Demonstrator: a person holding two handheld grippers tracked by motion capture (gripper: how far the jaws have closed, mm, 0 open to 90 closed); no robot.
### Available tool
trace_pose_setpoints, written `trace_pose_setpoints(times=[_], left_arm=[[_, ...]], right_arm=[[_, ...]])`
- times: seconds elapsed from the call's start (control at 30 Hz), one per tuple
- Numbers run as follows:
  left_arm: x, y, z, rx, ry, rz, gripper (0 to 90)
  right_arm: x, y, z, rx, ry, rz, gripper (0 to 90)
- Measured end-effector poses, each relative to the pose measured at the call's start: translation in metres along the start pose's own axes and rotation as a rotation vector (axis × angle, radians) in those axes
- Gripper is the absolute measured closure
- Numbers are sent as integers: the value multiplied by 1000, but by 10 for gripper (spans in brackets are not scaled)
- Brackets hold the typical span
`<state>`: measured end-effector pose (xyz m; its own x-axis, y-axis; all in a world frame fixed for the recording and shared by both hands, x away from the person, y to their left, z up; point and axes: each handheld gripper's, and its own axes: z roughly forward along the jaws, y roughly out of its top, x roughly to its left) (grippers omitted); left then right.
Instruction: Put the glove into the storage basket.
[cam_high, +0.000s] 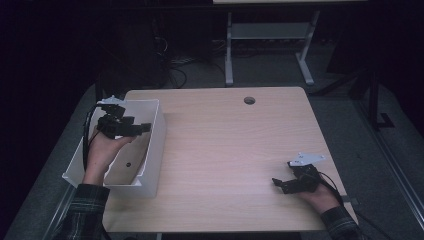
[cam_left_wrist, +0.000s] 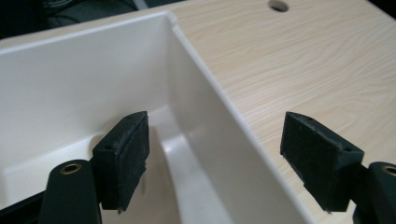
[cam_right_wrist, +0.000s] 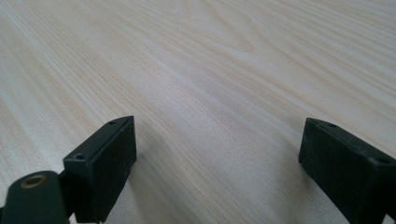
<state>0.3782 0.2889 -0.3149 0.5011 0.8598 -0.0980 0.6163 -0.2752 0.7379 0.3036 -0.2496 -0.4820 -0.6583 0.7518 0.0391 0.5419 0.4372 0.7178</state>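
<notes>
A white bin (cam_high: 159, 135) stands at the table's left edge. My left gripper (cam_high: 145, 127) hovers above its inside, held by a hand that comes up from below. In the left gripper view its jaws (cam_left_wrist: 215, 140) stand wide apart with nothing between them, over the bin's right wall (cam_left_wrist: 201, 93). A small dark spot (cam_high: 128, 164) lies on the bin's floor; I cannot tell what it is. My right gripper (cam_high: 277, 184) rests low near the table's front right, pointing left. It is open (cam_right_wrist: 217, 140) over bare wood.
The light wooden table (cam_high: 225, 150) has a round cable hole (cam_high: 249, 100) near its far edge. Beyond it, a metal table frame (cam_high: 270, 45) stands on the dark floor. A checked sleeve (cam_high: 82, 210) enters at the bottom left.
</notes>
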Motion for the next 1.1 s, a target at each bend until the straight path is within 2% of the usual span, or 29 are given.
trace_pose_setpoints(times=[0.1, 0.13, 0.17, 0.43, 0.8, 0.83, 0.87, 1.1], left_arm=[[-8, 5, -1, -12, -11, 13, 236], [-14, 9, -2, -18, -24, 25, 236], [-14, 9, -2, -18, -24, 25, 236], [-47, 21, 1, -36, -93, 58, 236], [-93, 31, 18, -33, -173, 102, 236], [-101, 32, 21, -31, -185, 109, 236], [-101, 32, 21, -31, -185, 109, 236], [-129, 34, 35, -31, -233, 137, 236]], right_arm=[[0, 0, 0, 0, 0, 0, 105], [0, 0, 0, 0, 0, -1, 105], [0, 0, 0, 0, 0, -1, 105], [0, 0, 0, -1, 0, -1, 105], [0, 0, 0, -1, 1, 0, 105], [0, 0, 0, -1, 0, 1, 105], [0, 0, 0, -1, 0, 1, 105], [0, 0, 0, -1, 0, 1, 105]])
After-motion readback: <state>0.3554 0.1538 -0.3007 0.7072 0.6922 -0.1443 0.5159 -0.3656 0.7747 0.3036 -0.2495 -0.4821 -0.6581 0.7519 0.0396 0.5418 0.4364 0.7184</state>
